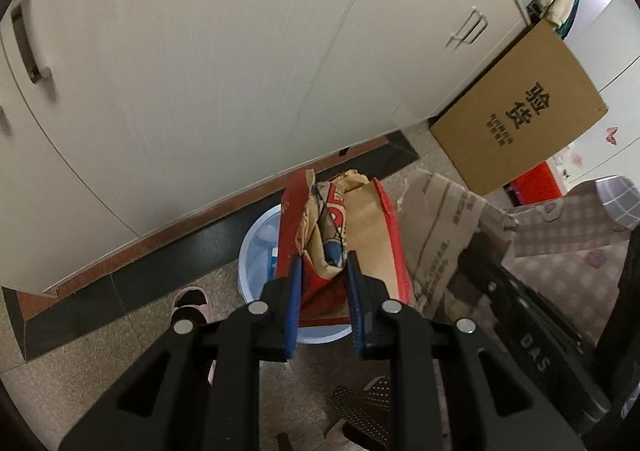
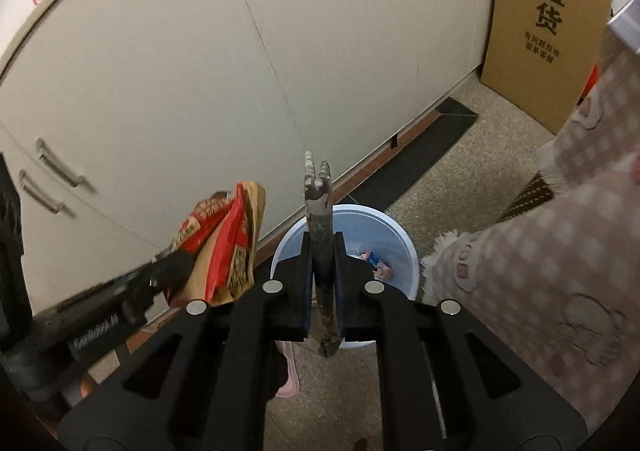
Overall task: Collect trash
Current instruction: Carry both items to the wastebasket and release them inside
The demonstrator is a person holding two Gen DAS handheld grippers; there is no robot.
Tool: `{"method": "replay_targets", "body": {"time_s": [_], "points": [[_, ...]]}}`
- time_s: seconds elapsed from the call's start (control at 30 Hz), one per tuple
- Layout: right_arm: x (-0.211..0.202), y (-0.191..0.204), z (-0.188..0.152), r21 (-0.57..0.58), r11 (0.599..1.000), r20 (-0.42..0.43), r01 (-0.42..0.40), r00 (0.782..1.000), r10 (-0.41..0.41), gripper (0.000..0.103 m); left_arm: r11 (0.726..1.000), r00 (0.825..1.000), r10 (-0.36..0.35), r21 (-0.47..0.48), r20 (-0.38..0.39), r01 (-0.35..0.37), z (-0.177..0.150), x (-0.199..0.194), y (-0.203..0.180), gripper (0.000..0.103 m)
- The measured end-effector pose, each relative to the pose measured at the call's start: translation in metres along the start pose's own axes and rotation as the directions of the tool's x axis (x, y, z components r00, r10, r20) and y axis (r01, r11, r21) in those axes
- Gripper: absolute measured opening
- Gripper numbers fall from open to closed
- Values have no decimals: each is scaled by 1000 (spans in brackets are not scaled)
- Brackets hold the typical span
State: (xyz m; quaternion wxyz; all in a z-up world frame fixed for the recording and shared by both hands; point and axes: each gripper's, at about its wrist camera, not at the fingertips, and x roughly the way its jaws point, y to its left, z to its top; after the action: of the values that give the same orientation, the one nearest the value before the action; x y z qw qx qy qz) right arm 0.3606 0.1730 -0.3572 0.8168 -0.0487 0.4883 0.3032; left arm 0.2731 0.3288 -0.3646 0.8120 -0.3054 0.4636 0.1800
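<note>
Left wrist view: your left gripper (image 1: 324, 271) points steeply down, its jaws clamped on a crumpled red and brown paper bag (image 1: 340, 235) held over the pale blue bin (image 1: 256, 247) on the speckled floor (image 1: 120, 331). The bag hides most of the bin's mouth; a scrap with blue print shows inside at the left. Cream cabinet doors (image 1: 200, 71) with metal handles fill the background above a dark plinth. A large cardboard box (image 1: 520, 107) printed with black characters leans against the cabinet's right end, and a torn sheet of printed cardboard (image 1: 440, 235) hangs just right of the bag. A checked pink sleeve (image 1: 568, 239) and the right gripper's black body crowd the right edge. Pink slippers show beside and below the bin.

Right wrist view: your right gripper (image 2: 323, 247) has its jaws closed on a thin, dark, mottled strip of trash (image 2: 320, 219) that stands above the fingertips and ends in a forked tip, directly over the bin (image 2: 400, 247), where colourful wrappers already lie. To the left, the left gripper holds the bag (image 2: 228, 247) beside the bin's rim. The cardboard box (image 2: 548, 23) stands at the upper right, and the checked sleeve (image 2: 540, 271) covers the right side.
</note>
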Motion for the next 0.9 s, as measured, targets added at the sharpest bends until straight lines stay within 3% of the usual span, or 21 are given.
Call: {"method": "replay_targets", "body": {"time_s": [0.07, 0.13, 0.17, 0.2, 0.33, 0.43, 0.7, 0.9], "points": [[11, -2, 2, 7, 1000, -6, 5, 1000, -5, 15, 1000, 1000, 4, 2, -10, -4, 1, 5, 1, 20], [17, -4, 1, 26, 1000, -8, 1, 1000, -1, 30, 1000, 1000, 6, 9, -18, -5, 3, 12, 0, 20], [18, -6, 0, 35, 999, -6, 5, 1000, -5, 44, 1000, 1000, 6, 11, -21, -6, 3, 13, 0, 20], [18, -8, 0, 50, 999, -1, 12, 1000, -12, 48, 1000, 1000, 8, 13, -24, -7, 2, 14, -2, 20], [15, -16, -2, 66, 998, -1, 11, 1000, -11, 48, 1000, 999, 9, 16, -37, -8, 0, 20, -2, 20], [9, -16, -4, 33, 998, 9, 55, 998, -55, 51, 1000, 999, 12, 21, -52, -11, -4, 24, -2, 20], [-15, -8, -2, -88, 982, 93, 166, 983, -158, 57, 998, 995, 12, 59, -95, -6, -8, 37, -19, 21], [-28, -11, -3, -94, 978, 151, 187, 973, -172, 58, 996, 991, 8, 85, -134, 4, -3, 49, -34, 21]]}}
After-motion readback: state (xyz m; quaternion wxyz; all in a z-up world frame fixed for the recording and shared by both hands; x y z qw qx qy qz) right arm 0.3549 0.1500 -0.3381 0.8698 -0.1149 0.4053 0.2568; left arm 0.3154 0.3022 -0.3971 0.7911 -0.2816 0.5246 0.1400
